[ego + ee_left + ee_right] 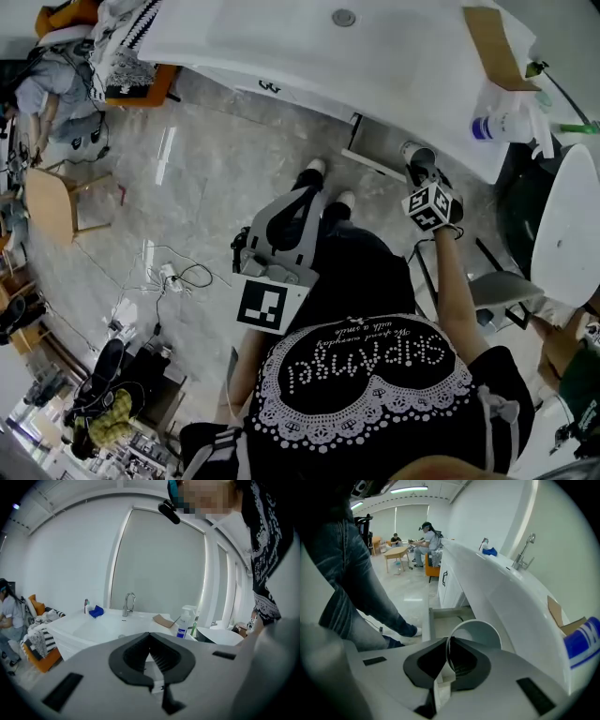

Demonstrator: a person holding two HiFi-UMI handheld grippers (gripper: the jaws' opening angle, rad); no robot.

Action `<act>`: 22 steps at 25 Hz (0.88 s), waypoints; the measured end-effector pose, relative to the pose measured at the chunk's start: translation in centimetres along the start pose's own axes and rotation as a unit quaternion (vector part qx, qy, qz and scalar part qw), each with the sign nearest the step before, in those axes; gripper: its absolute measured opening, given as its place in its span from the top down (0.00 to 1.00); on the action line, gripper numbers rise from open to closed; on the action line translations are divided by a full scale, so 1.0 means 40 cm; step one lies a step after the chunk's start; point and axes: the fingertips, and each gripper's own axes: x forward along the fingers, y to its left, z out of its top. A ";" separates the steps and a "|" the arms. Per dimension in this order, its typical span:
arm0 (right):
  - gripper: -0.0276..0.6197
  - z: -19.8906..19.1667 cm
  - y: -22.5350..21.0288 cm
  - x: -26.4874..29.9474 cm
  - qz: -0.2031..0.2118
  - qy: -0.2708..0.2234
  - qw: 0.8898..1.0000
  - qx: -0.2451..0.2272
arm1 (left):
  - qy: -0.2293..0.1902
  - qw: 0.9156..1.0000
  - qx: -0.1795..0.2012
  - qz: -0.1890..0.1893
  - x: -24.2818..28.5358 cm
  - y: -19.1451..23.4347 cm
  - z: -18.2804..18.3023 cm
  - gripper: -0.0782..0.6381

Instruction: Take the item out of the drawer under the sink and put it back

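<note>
Cup first: a pale grey round plastic cup point(480, 632) is pinched by its thin wall in my right gripper point(448, 644), jaws closed on the rim, mouth facing away. In the head view the cup point(415, 153) hangs at the gripper's 12 o'clock, with the open white drawer point(375, 145) at its 10 o'clock under the long white sink counter point(309, 47).

My left gripper point(298, 202) is closed on nothing, parked over my legs.

Biggest worry, I'd say: one wall is all I hold, so the cup could pivot or slip if its rim clips the counter edge or the drawer front point(425, 623) on the way in.

My white shoe point(316, 168) stands at the drawer's 8 o'clock and crowds the approach. A blue-labelled spray bottle point(497, 127), a flat cardboard piece point(492, 47) and a chrome tap point(524, 552) sit on the counter, clear of the path.
</note>
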 end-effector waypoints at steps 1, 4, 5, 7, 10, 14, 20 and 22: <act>0.92 -0.007 0.001 0.015 0.006 0.006 1.000 -0.004 | 0.003 1.000 0.002 0.003 0.000 0.002 0.000 0.89; 0.92 -0.023 -0.005 0.058 0.018 0.022 1.000 -0.005 | 0.011 1.000 0.005 0.014 -0.002 0.014 -0.003 0.89; 0.92 -0.026 -0.011 0.071 0.021 0.025 0.999 -0.005 | 0.012 1.000 0.005 0.018 -0.003 0.019 -0.003 0.89; 0.92 -0.024 -0.021 0.097 0.026 0.029 0.999 -0.006 | 0.012 1.000 0.004 0.027 -0.006 0.030 -0.002 0.89; 0.92 -0.023 -0.034 0.138 0.034 0.036 0.999 -0.005 | 0.015 0.999 0.005 0.039 -0.008 0.044 -0.004 0.89; 0.92 -0.032 -0.039 0.186 0.054 0.049 0.997 -0.007 | 0.021 0.999 0.011 0.041 -0.001 0.048 -0.002 0.89; 0.92 -0.044 -0.029 0.240 0.071 0.062 0.996 -0.010 | 0.035 0.998 0.020 0.046 0.002 0.054 -0.003 0.89; 0.92 -0.041 -0.032 0.257 0.069 0.064 0.995 -0.012 | 0.038 0.998 0.019 0.048 -0.001 0.057 -0.008 0.89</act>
